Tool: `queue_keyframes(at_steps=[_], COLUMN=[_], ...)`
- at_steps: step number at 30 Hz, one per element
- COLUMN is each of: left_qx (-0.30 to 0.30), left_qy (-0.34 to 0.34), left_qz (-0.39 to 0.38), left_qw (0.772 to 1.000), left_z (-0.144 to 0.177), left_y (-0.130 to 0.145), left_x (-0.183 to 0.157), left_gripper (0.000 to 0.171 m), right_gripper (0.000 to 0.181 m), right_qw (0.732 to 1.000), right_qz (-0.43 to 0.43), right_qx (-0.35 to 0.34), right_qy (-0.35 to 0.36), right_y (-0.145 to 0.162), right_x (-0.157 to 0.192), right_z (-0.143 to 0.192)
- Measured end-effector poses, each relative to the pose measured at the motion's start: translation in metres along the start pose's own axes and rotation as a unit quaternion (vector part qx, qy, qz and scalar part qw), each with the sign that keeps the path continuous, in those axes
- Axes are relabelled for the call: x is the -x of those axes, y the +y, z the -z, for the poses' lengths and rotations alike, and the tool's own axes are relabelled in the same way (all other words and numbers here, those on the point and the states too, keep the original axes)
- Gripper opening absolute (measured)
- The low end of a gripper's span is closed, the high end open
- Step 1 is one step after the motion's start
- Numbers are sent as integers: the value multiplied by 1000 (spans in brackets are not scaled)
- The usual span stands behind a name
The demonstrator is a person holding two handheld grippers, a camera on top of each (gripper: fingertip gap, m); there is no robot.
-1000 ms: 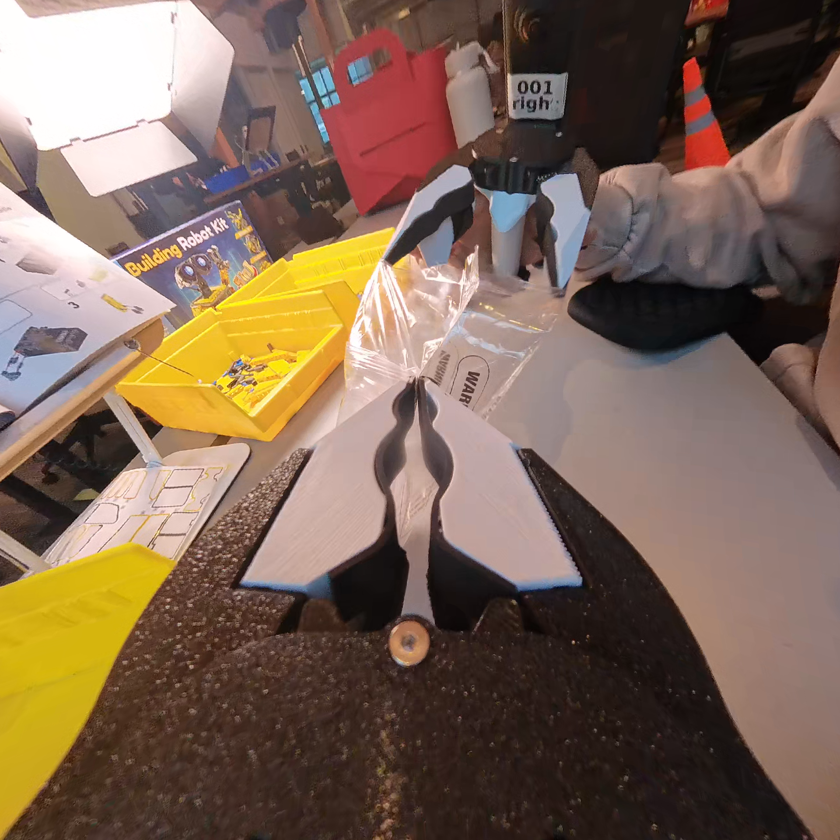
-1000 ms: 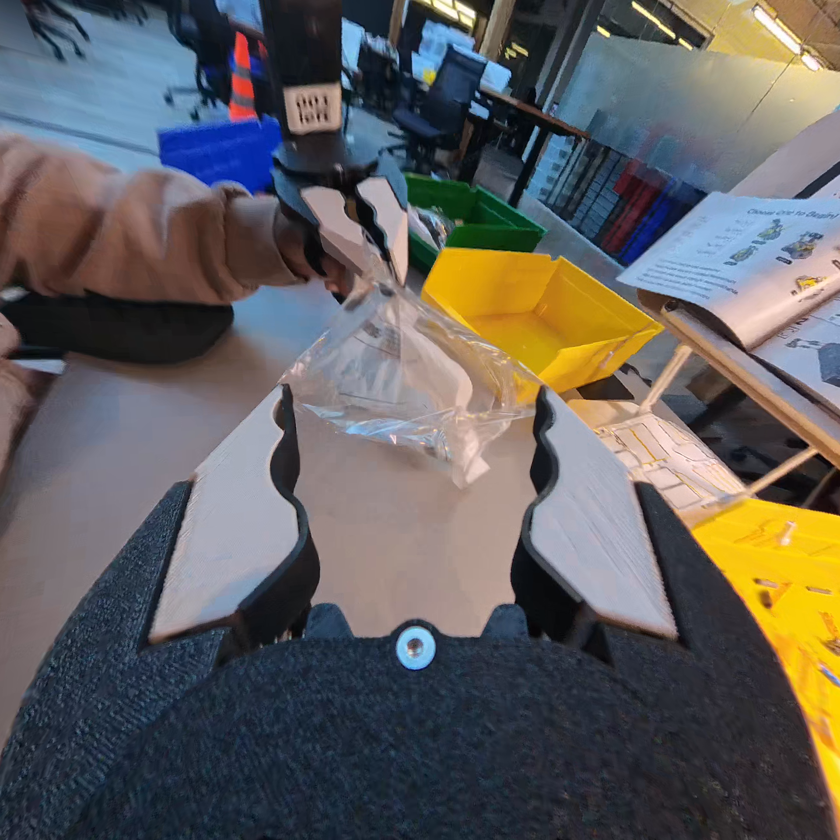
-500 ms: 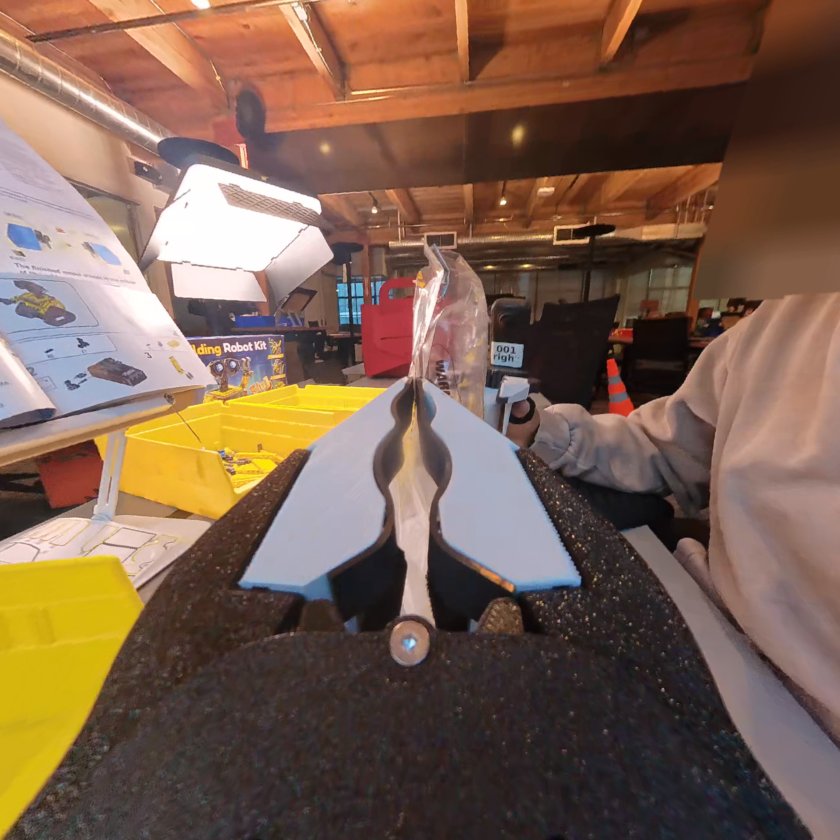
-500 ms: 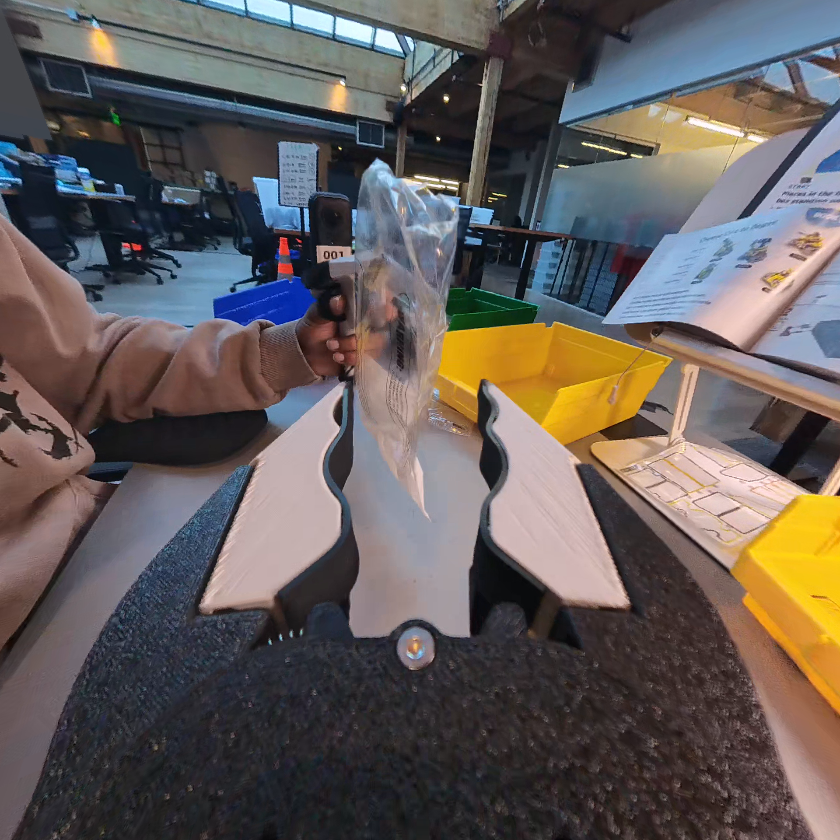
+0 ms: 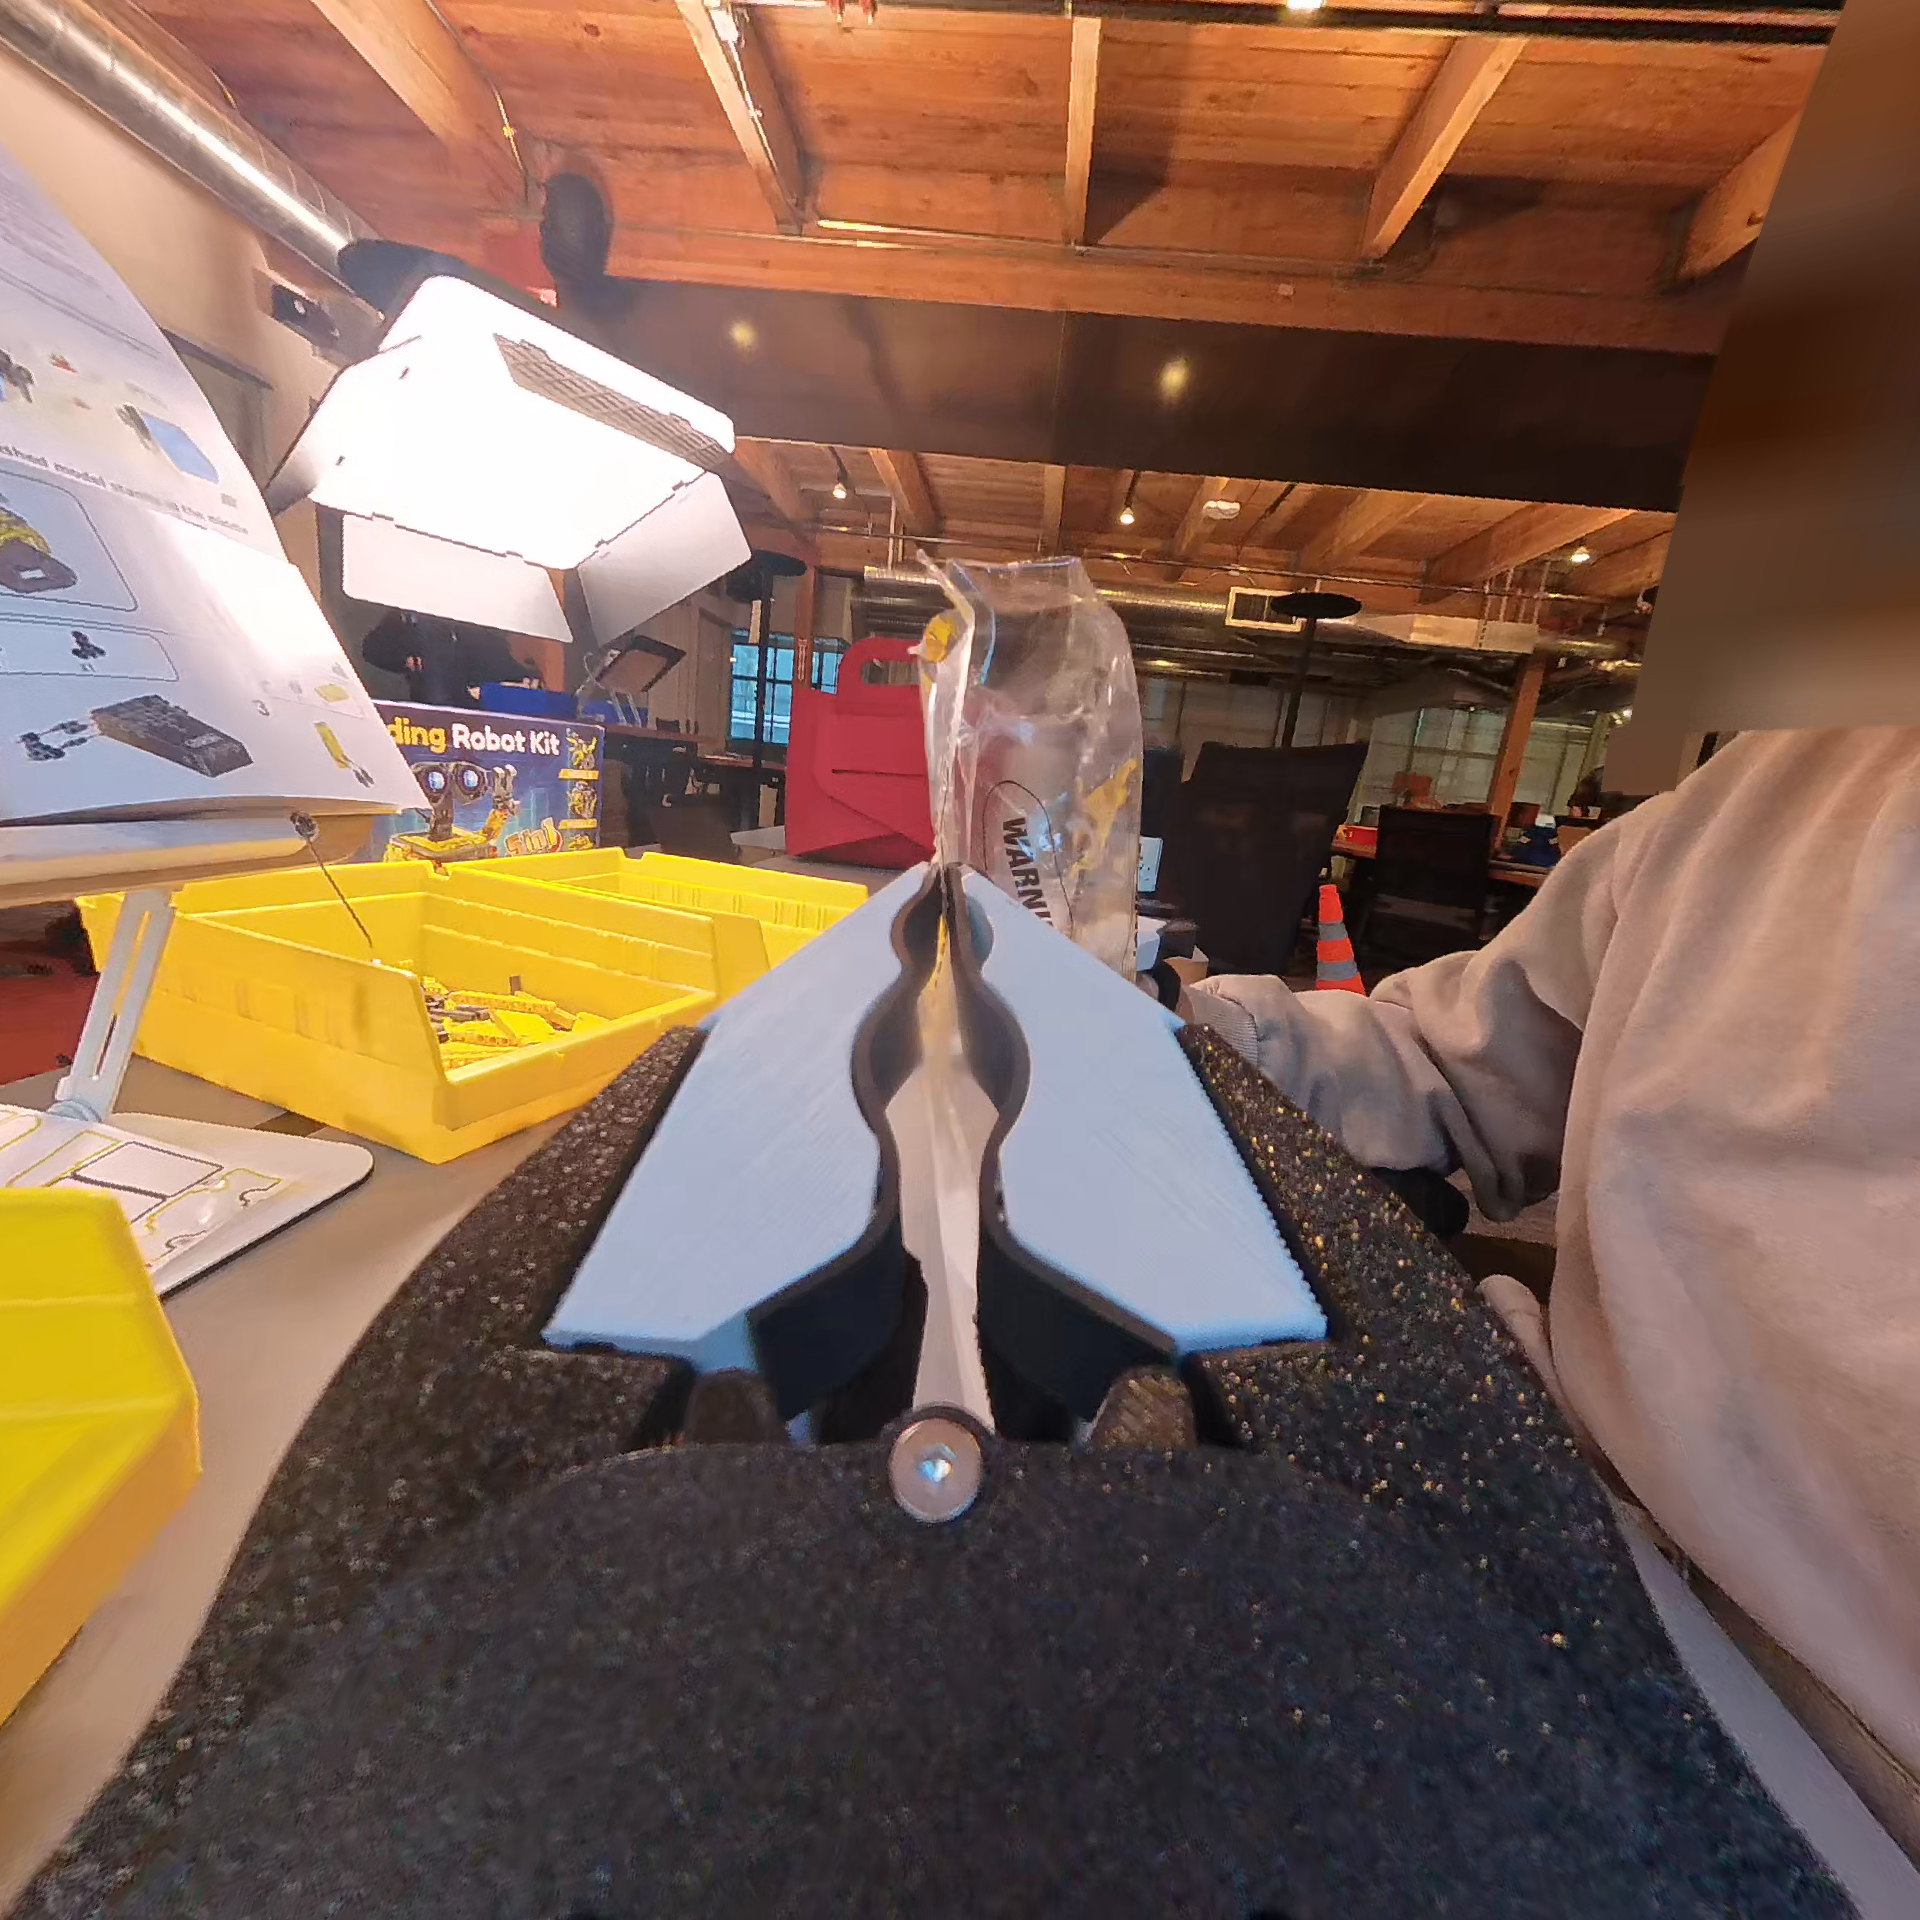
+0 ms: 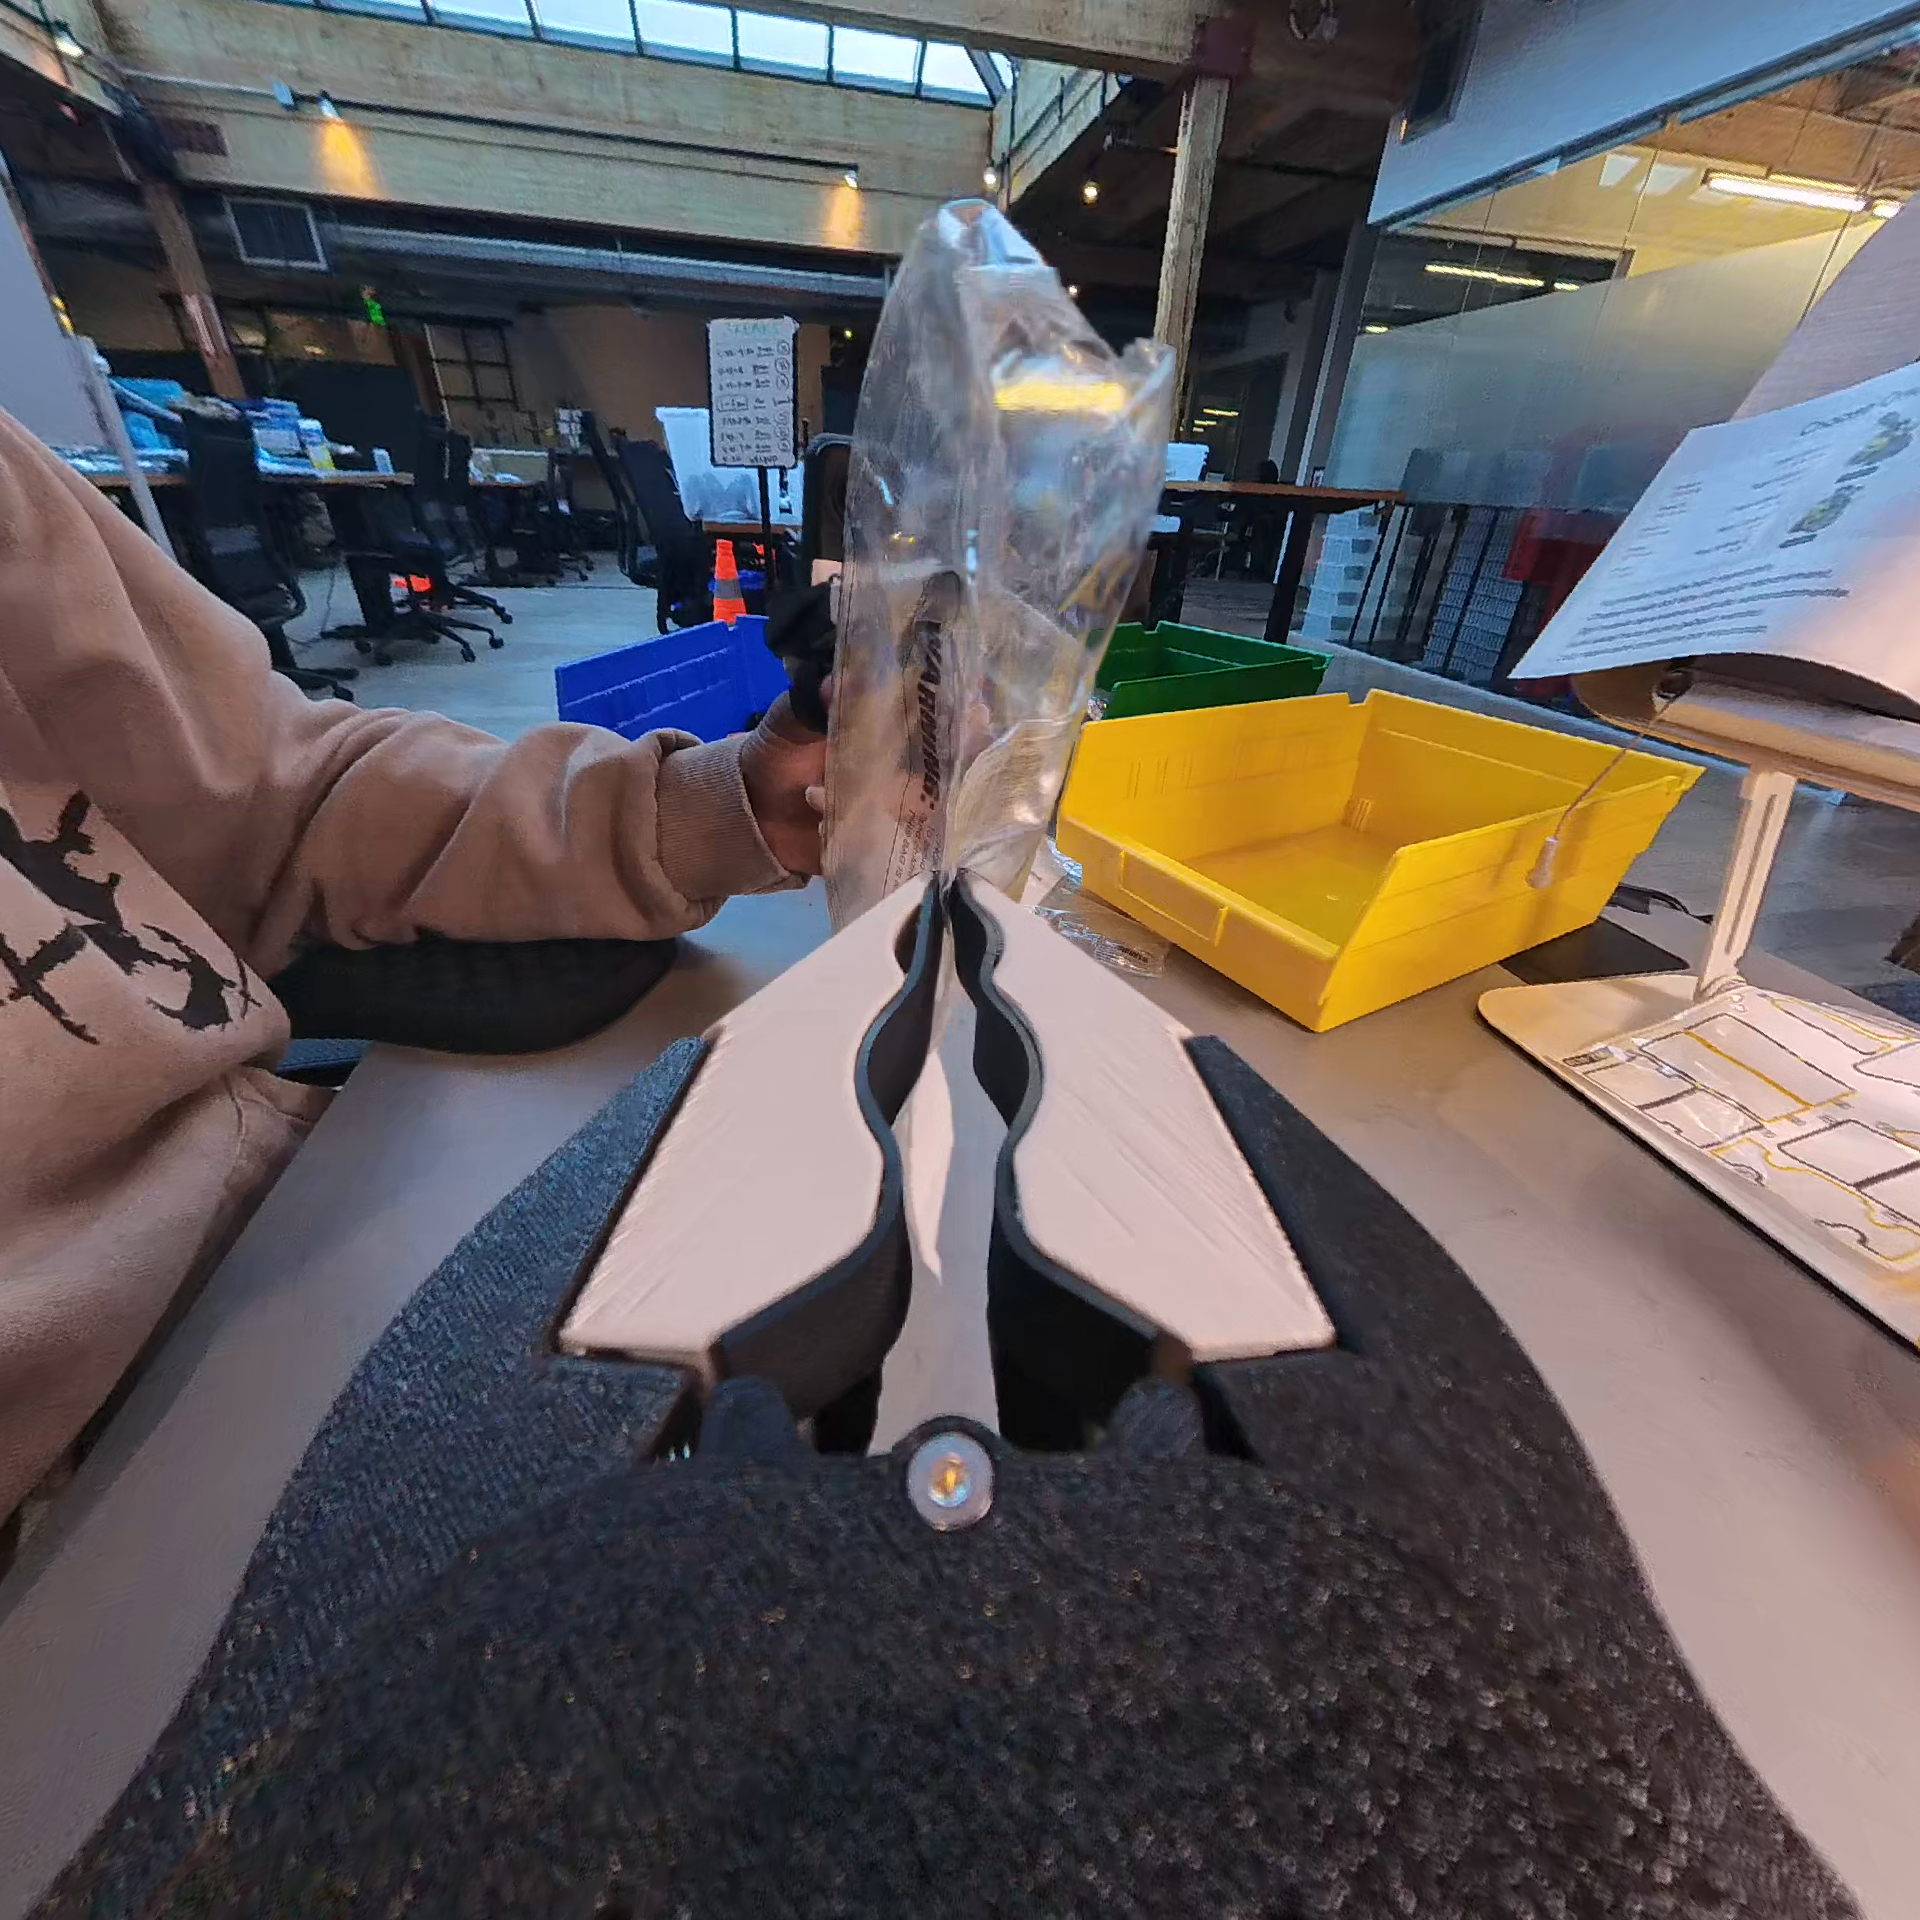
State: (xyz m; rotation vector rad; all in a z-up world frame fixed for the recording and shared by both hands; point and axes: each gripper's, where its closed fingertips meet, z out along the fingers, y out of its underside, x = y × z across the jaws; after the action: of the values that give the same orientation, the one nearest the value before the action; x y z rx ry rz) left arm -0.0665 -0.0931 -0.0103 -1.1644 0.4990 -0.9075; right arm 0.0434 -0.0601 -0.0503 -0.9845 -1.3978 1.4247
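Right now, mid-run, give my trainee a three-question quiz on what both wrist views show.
1. True or false: both grippers are shut on the clear plastic bag.
2. Which bin beside the right gripper looks empty: A blue, B yellow bin, C red?
3. Fill in: the bag stands ___ above the left gripper.

Key: 1 true; 2 B; 3 upright.

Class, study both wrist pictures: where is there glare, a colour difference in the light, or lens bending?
Left wrist view: the lamp panel is blown out white, the light is warm on the ceiling beams, and straight edges bow near the borders. Right wrist view: cooler, dimmer light; the clear bag catches bright glints, and the table curves at the edges.
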Motion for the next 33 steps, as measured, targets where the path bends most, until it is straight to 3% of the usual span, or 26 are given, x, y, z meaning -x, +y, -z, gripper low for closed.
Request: queue_keyframes(at_steps=[3, 6, 8, 9, 10, 12, 14, 15, 17, 18, 19, 21, 22, 23, 26, 28, 33], left_qx=[34, 72, 96, 125, 164, 227, 265, 272, 284, 302, 319, 349, 359, 365, 420, 443, 427], left_qy=[-33, -96, -200, -286, -389, -579, -712, -754, -806, -811, -803, -776, -756, -739, -719, -701, -667], left_qz=[15, 16, -14, -35, -55, -84, -61, -25, 75, 129, 179, 248, 274, 293, 298, 300, 274], left_qw=[999, 993, 975, 949, 905, 779, 647, 597, 515, 485, 471, 463, 474, 485, 467, 471, 545], left_z=[-2, 9, 41, 71, 115, 223, 336, 384, 464, 490, 505, 518, 517, 516, 533, 543, 545], left_y=[-1, -30, -65, -82, -98, -136, -161, -161, -136, -112, -85, -41, -24, -13, -7, -12, -21], left_x=[6, 7, 10, 18, 27, 27, 6, -6, -31, -42, -50, -57, -56, -54, -53, -54, -38], left_gripper=[1, 25, 33, 36, 38, 48, 57, 67, 90, 99, 105, 98, 88, 67, 54, 41, 18], right_gripper=[0, 0, 0, 0, 0, 0, 0, 0, 0, 0, 0, 0, 0, 0, 0, 0, 0], right_qw=[1000, 999, 999, 998, 998, 998, 997, 997, 997, 997, 997, 996, 996, 996, 997, 997, 997], right_qz=[7, 19, 33, 37, 37, 37, 37, 37, 36, 35, 34, 36, 37, 36, 23, 19, 16], right_qx=[3, 4, 18, 24, 29, 41, 50, 53, 59, 63, 66, 73, 75, 74, 65, 64, 69], right_qy=[9, 25, 36, 39, 41, 43, 41, 39, 33, 31, 30, 31, 33, 33, 34, 36, 36], right_y=[-1, -5, -4, -2, -1, 3, 5, 6, 9, 10, 12, 15, 15, 15, 14, 14, 19], right_x=[-2, -8, -11, -12, -13, -15, -14, -12, -9, -7, -6, -5, -6, -6, -8, -10, -10], right_z=[3, 9, 13, 14, 14, 14, 12, 11, 9, 8, 7, 8, 9, 10, 13, 15, 14])
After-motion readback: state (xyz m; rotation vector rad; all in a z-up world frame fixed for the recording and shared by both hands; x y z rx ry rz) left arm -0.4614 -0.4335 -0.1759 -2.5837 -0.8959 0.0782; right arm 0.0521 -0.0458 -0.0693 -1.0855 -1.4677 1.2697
